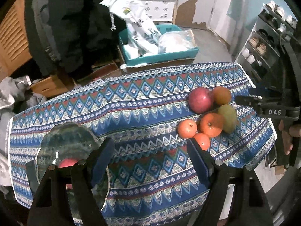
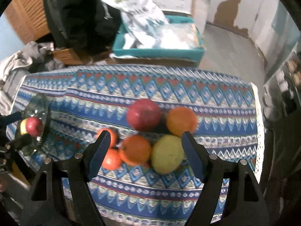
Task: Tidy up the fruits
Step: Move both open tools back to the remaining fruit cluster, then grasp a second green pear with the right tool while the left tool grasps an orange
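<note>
Several fruits lie in a cluster on the patterned tablecloth (image 1: pixel 143 113): a red apple (image 1: pixel 200 99) (image 2: pixel 144 114), an orange (image 1: pixel 222 95) (image 2: pixel 181 120), a larger orange (image 1: pixel 211 124) (image 2: pixel 135 149), a green-yellow fruit (image 1: pixel 228 118) (image 2: pixel 167 153) and small tangerines (image 1: pixel 186 128) (image 2: pixel 112 159). A glass bowl (image 1: pixel 64 141) (image 2: pixel 38 109) at the left holds a red apple (image 1: pixel 66 163) (image 2: pixel 34 126). My left gripper (image 1: pixel 150 155) is open and empty beside the bowl. My right gripper (image 2: pixel 144 148) is open above the cluster, its jaws either side of the large orange and green fruit; it also shows in the left wrist view (image 1: pixel 250 99).
Beyond the table's far edge stands a teal crate (image 1: pixel 160 54) with plastic bags. A shoe rack (image 1: pixel 263 43) is at the right. Cardboard boxes (image 1: pixel 50 84) and grey cloth (image 1: pixel 9 98) lie at the left.
</note>
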Demonstrator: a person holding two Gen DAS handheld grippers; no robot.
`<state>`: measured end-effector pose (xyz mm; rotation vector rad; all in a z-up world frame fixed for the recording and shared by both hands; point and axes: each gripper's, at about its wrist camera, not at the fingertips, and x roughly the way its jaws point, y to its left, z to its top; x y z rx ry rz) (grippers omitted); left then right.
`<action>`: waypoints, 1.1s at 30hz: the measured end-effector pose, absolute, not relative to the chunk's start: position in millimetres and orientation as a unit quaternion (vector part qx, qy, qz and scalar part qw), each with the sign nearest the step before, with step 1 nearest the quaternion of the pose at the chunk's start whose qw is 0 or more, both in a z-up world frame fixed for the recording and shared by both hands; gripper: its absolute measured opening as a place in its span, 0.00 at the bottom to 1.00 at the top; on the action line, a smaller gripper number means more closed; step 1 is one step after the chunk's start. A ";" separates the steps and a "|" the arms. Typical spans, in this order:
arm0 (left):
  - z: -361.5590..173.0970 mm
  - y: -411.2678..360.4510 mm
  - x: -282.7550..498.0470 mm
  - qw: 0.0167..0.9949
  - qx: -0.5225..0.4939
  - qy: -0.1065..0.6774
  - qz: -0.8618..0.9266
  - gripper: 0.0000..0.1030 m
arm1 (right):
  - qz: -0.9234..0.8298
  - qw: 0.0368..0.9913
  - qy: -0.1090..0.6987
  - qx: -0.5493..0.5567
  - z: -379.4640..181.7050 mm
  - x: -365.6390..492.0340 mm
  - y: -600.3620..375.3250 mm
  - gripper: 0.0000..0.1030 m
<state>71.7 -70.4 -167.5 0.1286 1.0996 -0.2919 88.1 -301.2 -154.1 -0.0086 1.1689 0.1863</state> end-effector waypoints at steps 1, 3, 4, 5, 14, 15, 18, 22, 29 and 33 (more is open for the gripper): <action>-169.7 -73.8 74.1 0.839 0.062 0.522 -0.139 0.78 | 0.083 0.827 0.556 -0.003 -158.6 88.2 -304.9 0.76; -175.3 -81.3 78.5 0.836 0.064 0.526 -0.143 0.78 | 0.073 0.823 0.563 0.003 -167.8 89.1 -315.2 0.76; -177.9 -84.0 80.6 0.835 0.065 0.528 -0.144 0.78 | 0.069 0.820 0.568 0.007 -173.3 89.5 -320.7 0.76; -181.4 -88.6 83.6 0.833 0.065 0.530 -0.146 0.78 | 0.066 0.817 0.572 0.010 -177.5 90.2 -324.1 0.76; -204.2 -111.7 104.8 0.824 0.074 0.540 -0.157 0.78 | 0.050 0.800 0.598 0.029 -207.3 96.5 -343.1 0.76; -206.7 -114.0 107.5 0.823 0.074 0.541 -0.158 0.78 | 0.051 0.796 0.602 0.033 -212.3 97.3 -344.4 0.76; -214.8 -117.2 115.6 0.818 0.063 0.549 -0.160 0.78 | 0.050 0.790 0.610 0.039 -222.7 98.4 -346.8 0.76; -226.8 -118.5 124.5 0.809 0.044 0.563 -0.162 0.78 | 0.053 0.780 0.620 0.060 -236.1 101.1 -352.3 0.76; -244.3 -123.4 130.7 0.797 0.034 0.579 -0.170 0.78 | 0.066 0.759 0.633 0.138 -260.8 101.7 -367.9 0.76; -254.5 -127.9 133.1 0.785 0.018 0.592 -0.180 0.78 | 0.071 0.746 0.637 0.181 -268.4 102.5 -375.3 0.76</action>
